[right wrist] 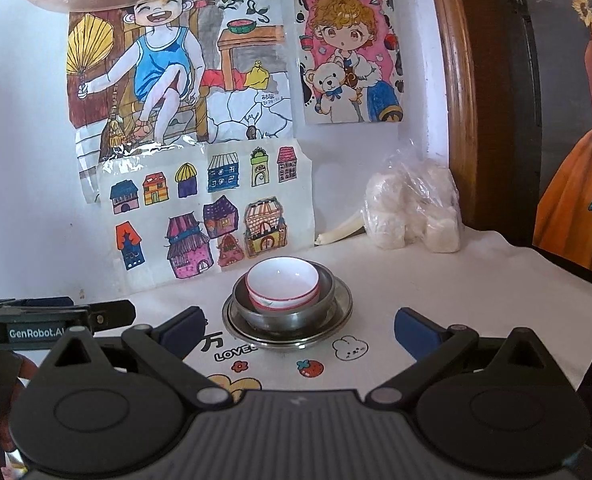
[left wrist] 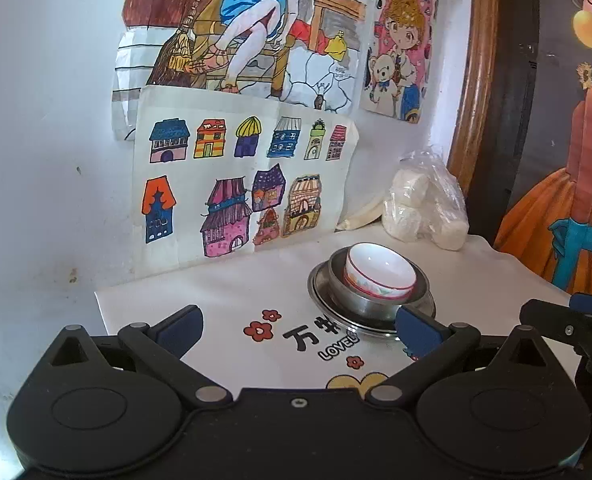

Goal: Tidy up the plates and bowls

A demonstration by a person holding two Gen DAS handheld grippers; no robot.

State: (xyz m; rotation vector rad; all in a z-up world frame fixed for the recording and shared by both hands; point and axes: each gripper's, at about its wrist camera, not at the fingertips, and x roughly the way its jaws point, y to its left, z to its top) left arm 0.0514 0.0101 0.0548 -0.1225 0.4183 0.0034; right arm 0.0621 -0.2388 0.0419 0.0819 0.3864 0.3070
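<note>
Three dishes sit in one stack on a white cloth (right wrist: 436, 300) with little cartoon prints on it. The cloth covers the table and is the biggest thing here. Behind it, on the white wall, hang kids' drawings; the lowest one is a sheet of colored houses (right wrist: 200, 208).

Next in size are the two grippers. The left gripper (left wrist: 298, 326) has its jaws spread wide and holds nothing. One of its blue fingers (left wrist: 416, 326) shows in front of the near edge of the stack, but I cannot tell if it touches. The right gripper (right wrist: 296, 326) is spread wide too, and it holds nothing. The stack shows between its two fingers, a little past the tips.

A clear bag of white lumps (right wrist: 412, 212) rests at the back of the cloth, near a brown wooden frame (right wrist: 456, 100).

Now the stack. At the bottom is a flat metal plate (right wrist: 346, 310). In the plate sits a metal bowl (right wrist: 284, 314). In that bowl sits the smallest dish, a white bowl (right wrist: 282, 282) with a red rim, a bit tilted.
</note>
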